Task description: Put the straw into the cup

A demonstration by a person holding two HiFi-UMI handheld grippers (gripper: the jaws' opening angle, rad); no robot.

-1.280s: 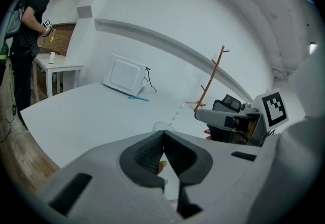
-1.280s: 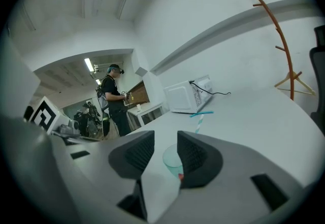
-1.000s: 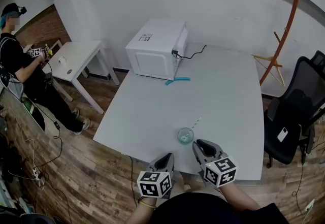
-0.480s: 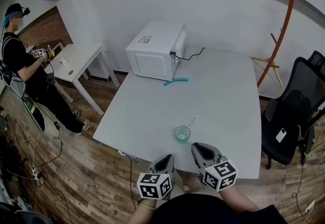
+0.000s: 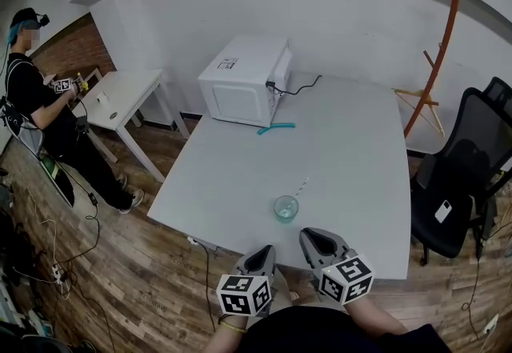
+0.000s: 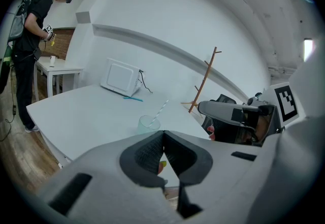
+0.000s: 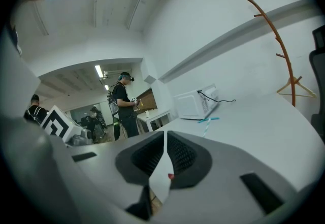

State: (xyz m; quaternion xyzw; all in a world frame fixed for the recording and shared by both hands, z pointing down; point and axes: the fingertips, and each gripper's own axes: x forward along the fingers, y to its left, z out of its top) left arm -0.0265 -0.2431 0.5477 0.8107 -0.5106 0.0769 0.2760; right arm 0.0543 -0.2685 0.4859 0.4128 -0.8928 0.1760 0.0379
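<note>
Straw [image 5: 302,186] stands tilted in the cup [image 5: 286,208], and its top leans away from me and to the right.

From my head, I see the cup on the big white table [image 5: 352,135], close to the near edge. My left gripper [image 5: 263,250] and my right gripper [image 5: 312,236] sit side by side on my side of the cup. They are near it but do not touch it. Far back on the table is a white microwave [image 5: 244,79]. A blue-green stick [image 5: 277,127] lies just in front of it. A black chair [image 5: 468,171] is at the right. A person [image 5: 36,99] stands at a small white table [image 5: 120,95] far off to the left.

From my left gripper, my two jaws are pressed together at the tips, and nothing is between them. The cup is ahead, past the jaws, on the table. The striped straw sticks out of it and leans to the right. My right gripper shows at the right side.

From my right gripper, my jaws are closed tight too, and they hold nothing. Past them I see the table, the microwave and the blue-green stick beside it.
</note>
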